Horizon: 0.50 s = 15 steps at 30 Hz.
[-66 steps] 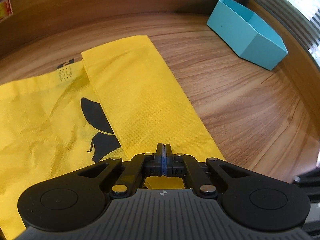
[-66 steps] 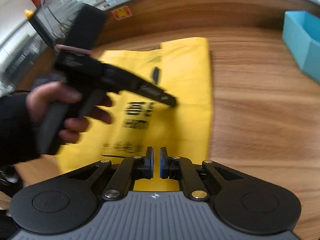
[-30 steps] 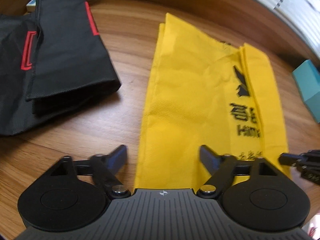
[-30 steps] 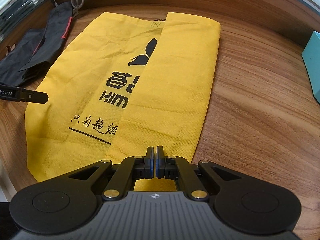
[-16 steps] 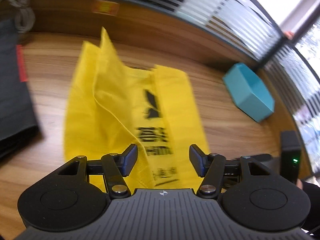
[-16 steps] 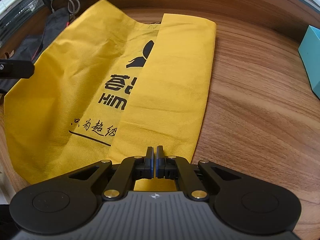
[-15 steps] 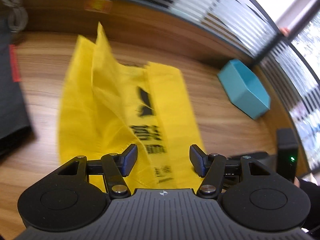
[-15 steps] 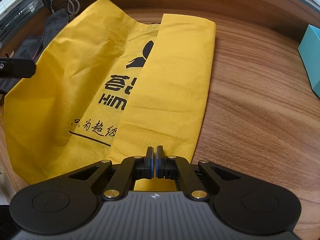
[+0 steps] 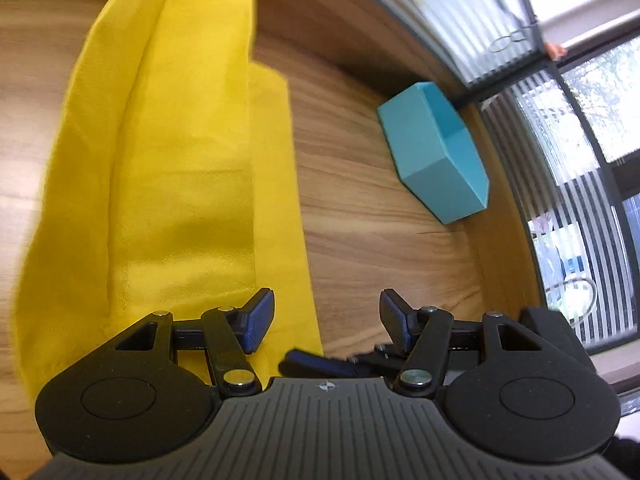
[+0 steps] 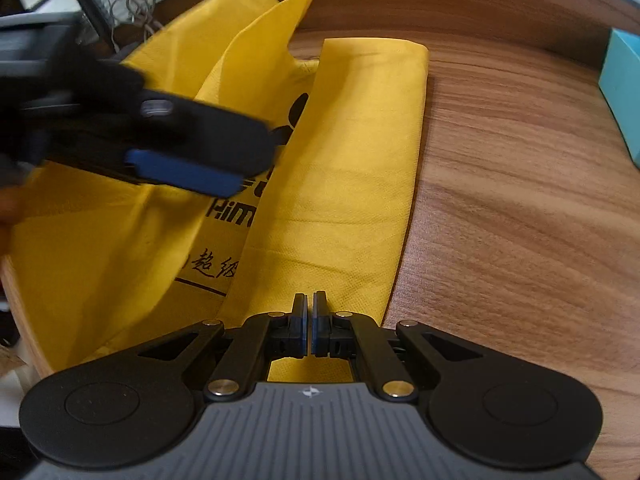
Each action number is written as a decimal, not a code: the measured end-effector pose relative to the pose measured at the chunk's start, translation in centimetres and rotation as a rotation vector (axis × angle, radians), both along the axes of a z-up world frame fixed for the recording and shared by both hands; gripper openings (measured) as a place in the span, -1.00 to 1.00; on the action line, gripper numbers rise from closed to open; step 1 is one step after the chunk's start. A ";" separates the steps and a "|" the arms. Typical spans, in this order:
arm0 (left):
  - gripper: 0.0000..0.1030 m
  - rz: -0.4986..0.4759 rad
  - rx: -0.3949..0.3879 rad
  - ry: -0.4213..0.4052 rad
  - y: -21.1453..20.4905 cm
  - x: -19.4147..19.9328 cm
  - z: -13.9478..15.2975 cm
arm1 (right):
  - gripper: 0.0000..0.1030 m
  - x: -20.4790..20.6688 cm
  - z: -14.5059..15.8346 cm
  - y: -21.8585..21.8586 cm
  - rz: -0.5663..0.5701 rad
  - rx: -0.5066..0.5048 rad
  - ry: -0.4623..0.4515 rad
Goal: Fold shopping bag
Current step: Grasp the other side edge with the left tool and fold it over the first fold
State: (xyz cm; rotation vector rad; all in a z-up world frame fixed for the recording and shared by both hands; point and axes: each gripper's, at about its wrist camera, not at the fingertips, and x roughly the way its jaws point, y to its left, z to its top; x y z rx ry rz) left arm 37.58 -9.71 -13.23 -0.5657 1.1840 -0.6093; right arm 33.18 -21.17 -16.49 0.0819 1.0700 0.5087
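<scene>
My left hand-held gripper [image 9: 326, 322] stood wide open, holding nothing, above the yellow shopping bag [image 9: 172, 184]. My right hand-held gripper [image 10: 309, 322] was closed at the bag's near edge; whether it pinched fabric, I cannot tell. A teal box [image 9: 436, 156] sat ahead-right on the wooden surface [image 9: 380, 240].

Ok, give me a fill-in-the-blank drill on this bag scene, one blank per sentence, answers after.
1. The bag is coloured ____.
2. The left gripper has its jaws ____.
3. The right gripper has its jaws closed on the bag's near ____.
4. The box on the table is coloured ____.

Missing words: yellow; open; edge; blue
</scene>
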 end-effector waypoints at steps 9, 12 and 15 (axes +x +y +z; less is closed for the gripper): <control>0.19 -0.082 -0.120 -0.082 -3.1 0.5 5.1 | -0.98 0.2 -0.5 -0.9 0.058 0.058 -0.013; 0.22 -0.040 -0.111 -0.179 -0.7 0.4 9.3 | -0.98 0.5 -0.5 -1.0 0.070 0.072 -0.007; 0.39 0.018 -0.020 -0.251 2.2 0.0 11.5 | -0.98 0.6 -0.5 -0.7 0.090 0.066 -0.009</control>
